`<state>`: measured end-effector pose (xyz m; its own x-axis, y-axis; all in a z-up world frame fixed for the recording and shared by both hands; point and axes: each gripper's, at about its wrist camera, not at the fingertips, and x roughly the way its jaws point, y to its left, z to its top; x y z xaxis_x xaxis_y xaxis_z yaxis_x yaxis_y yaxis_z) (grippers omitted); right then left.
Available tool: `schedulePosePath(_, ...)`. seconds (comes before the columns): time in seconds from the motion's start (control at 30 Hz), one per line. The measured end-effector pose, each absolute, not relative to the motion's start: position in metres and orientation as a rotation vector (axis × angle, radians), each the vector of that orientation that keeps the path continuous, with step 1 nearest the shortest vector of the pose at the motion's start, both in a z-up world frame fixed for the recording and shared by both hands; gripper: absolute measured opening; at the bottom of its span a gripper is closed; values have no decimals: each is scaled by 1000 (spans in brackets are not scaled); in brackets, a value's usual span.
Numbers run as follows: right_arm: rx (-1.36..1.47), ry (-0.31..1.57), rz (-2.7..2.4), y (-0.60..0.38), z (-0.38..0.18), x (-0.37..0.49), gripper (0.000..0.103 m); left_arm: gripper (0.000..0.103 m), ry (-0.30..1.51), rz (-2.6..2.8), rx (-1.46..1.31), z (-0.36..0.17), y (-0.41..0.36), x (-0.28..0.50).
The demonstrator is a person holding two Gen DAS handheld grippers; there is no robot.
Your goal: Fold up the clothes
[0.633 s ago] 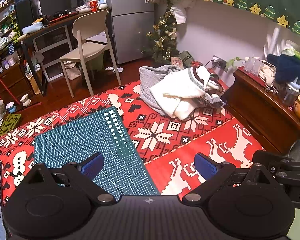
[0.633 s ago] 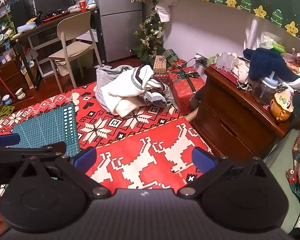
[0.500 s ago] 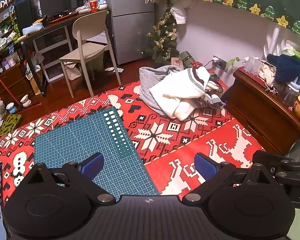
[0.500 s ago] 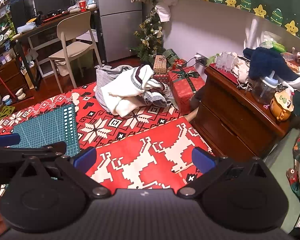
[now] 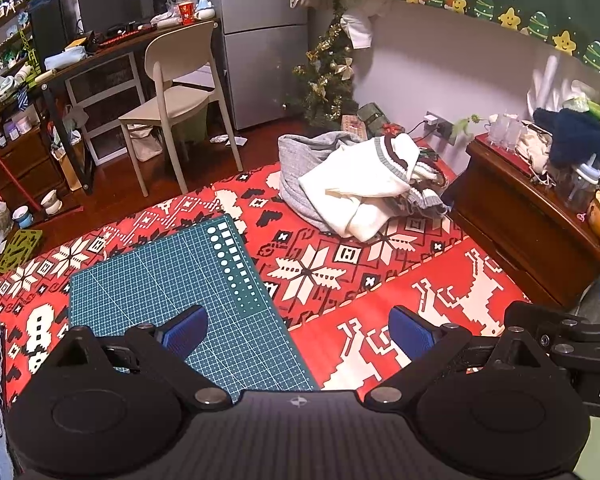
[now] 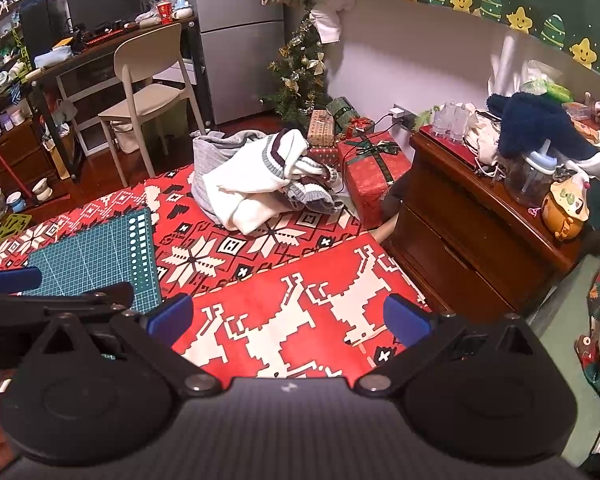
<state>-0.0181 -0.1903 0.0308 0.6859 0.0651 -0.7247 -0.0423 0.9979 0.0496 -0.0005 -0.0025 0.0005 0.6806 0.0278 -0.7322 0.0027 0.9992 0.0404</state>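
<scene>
Left wrist view shows the left gripper point(image 5: 296, 322) with jaws spread wide and empty above the green cutting mat point(image 5: 172, 292), while the clothes point(image 5: 360, 184) lie in an unfolded heap well ahead on the red patterned blanket point(image 5: 320, 264). Right gripper point(image 6: 286, 316) is likewise released and empty, so by my judgement folding has not begun and every garment remains to be fetched.

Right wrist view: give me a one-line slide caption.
Open right hand-held gripper above the red patterned blanket, facing an unfolded pile of clothes beside the wrapped gift.
</scene>
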Motion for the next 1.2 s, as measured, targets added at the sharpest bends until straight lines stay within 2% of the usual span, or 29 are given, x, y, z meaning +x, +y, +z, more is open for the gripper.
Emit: schedulePosePath(1.2, 48, 818, 65, -196, 24, -12, 102, 98, 813, 8, 49, -2, -7, 5)
